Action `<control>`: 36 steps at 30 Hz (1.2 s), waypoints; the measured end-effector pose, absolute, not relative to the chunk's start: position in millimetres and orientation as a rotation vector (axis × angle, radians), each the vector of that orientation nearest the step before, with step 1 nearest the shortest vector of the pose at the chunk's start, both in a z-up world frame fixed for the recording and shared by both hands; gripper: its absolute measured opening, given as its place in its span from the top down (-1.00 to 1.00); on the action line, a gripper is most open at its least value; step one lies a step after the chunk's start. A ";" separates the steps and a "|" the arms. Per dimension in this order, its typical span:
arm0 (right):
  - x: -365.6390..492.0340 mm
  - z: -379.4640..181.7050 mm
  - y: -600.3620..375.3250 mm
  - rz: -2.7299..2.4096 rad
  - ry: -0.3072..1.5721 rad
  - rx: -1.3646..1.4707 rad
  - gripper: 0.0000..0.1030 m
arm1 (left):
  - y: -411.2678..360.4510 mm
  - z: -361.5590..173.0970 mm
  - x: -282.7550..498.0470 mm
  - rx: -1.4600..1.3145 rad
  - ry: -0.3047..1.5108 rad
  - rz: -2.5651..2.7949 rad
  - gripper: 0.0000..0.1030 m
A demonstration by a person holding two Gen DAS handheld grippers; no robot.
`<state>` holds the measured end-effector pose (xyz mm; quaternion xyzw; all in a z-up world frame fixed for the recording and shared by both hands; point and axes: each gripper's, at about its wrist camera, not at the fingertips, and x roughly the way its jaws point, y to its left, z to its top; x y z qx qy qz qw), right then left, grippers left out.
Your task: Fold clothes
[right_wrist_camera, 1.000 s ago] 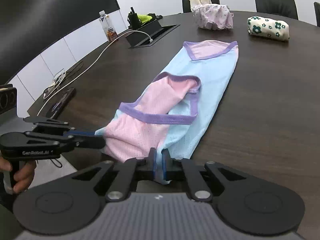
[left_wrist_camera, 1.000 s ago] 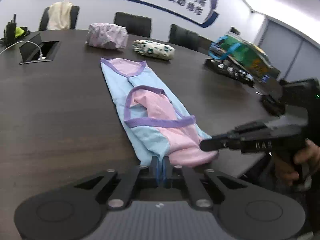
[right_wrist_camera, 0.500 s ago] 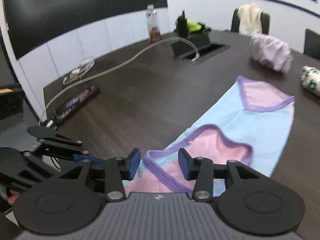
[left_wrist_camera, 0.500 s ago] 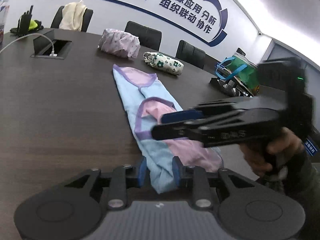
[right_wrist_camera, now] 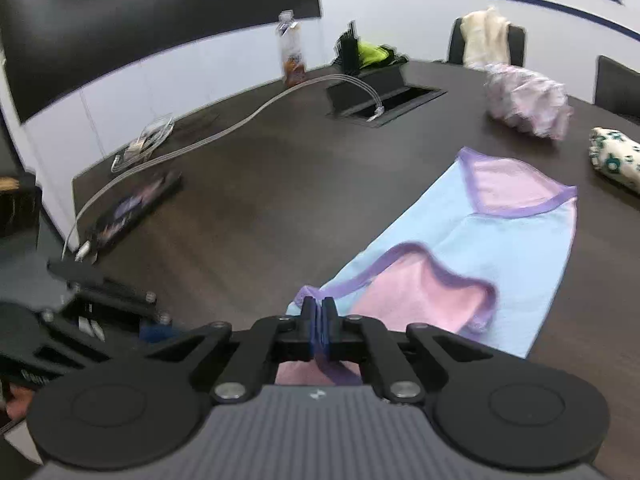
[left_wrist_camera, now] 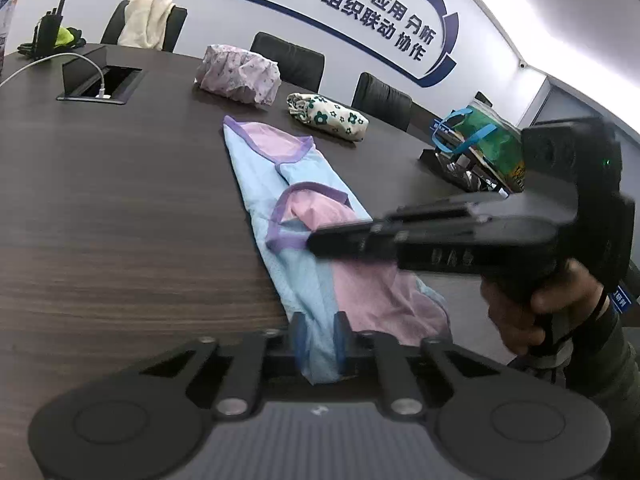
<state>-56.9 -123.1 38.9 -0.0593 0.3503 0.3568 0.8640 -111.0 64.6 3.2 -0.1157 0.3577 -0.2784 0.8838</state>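
My left claw [left_wrist_camera: 319,338] stands narrow, blue garment [left_wrist_camera: 280,184] hem between fingers. My right claw [right_wrist_camera: 319,322] clamps garment's purple trim, above dark worktop [right_wrist_camera: 240,184].

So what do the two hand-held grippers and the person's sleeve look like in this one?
Both are matte black. The left hand-held gripper has blue finger pads, scissor-like linkage bars with silver pivot bolts, two round discs and a grey ribbed body. The right hand-held gripper matches, with a pistol grip and a green light. The sleeve is dark.
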 end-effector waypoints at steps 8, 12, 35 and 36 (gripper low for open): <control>-60.5 34.1 -128.0 0.666 0.710 -0.149 0.82 | 65.2 3.7 -112.2 -0.229 0.751 -0.556 0.82; -81.8 58.8 -162.7 0.606 0.616 -0.095 0.51 | 72.2 7.6 -114.0 -0.248 0.718 -0.580 0.75; -122.0 16.8 -191.4 0.574 0.662 -0.030 0.51 | 43.9 12.3 -122.0 -0.085 0.638 -0.590 0.68; -122.8 15.6 -192.8 0.572 0.667 -0.030 0.51 | 41.2 9.2 -119.4 -0.073 0.654 -0.582 0.68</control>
